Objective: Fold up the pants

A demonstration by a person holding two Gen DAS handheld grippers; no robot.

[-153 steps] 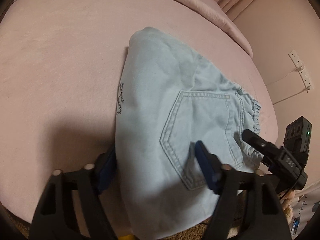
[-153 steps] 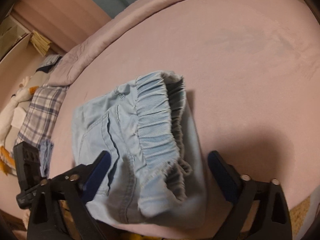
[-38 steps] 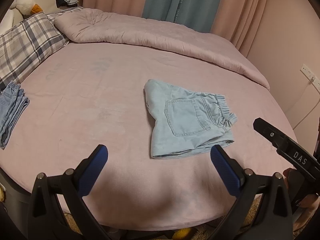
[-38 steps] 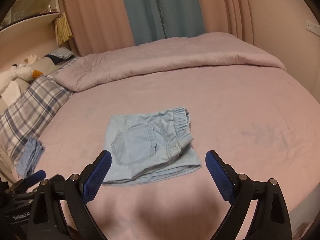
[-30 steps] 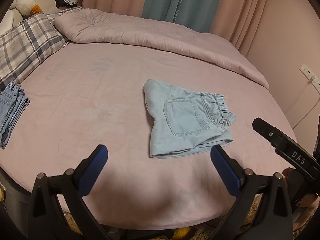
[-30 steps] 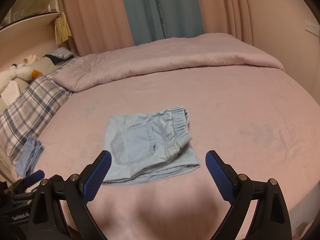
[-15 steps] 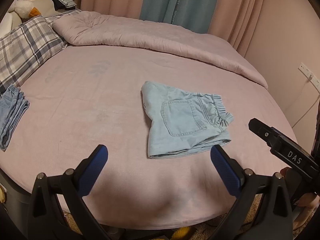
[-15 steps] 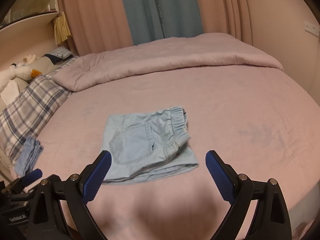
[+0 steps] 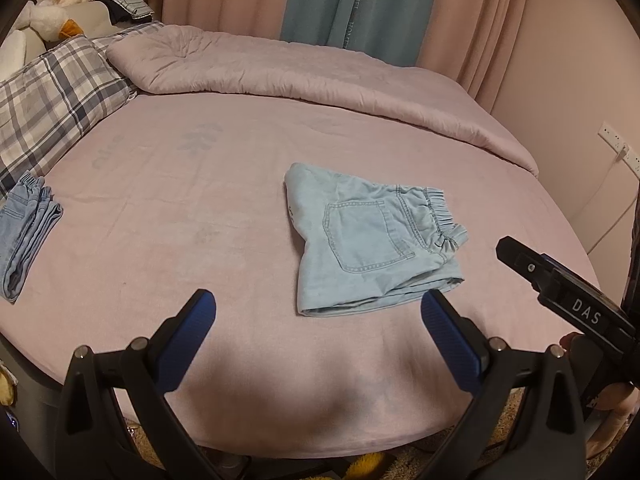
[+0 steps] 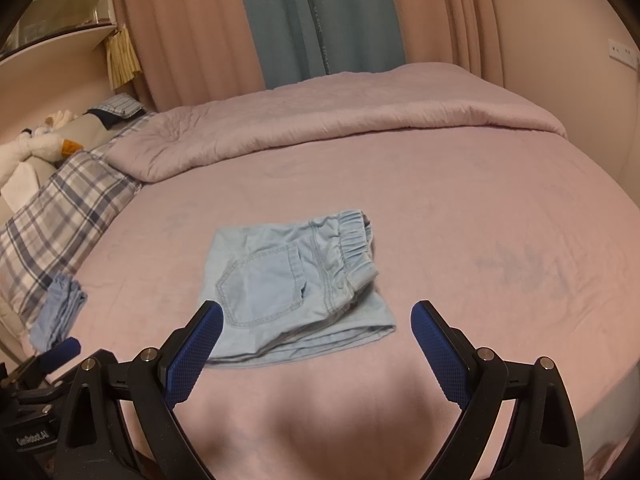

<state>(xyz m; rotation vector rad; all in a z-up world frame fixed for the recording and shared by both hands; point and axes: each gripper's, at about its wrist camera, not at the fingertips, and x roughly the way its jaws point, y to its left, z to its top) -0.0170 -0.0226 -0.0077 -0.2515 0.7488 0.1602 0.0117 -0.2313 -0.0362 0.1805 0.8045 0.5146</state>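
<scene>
plaid pillow [image 9: 48,96], pink duvet [image 9: 304,68], teal curtain [image 10: 316,16], plush duck [image 9: 48,20]

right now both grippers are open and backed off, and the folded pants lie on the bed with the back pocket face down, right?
Not quite: the back pocket faces up, its stitched outline plain in the left wrist view. The rest holds: the left gripper and right gripper are open and backed off, and the folded pants lie on the bed.

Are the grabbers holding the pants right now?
No. The left gripper and right gripper are both open and empty; the folded pants lie alone on the bed.
</scene>
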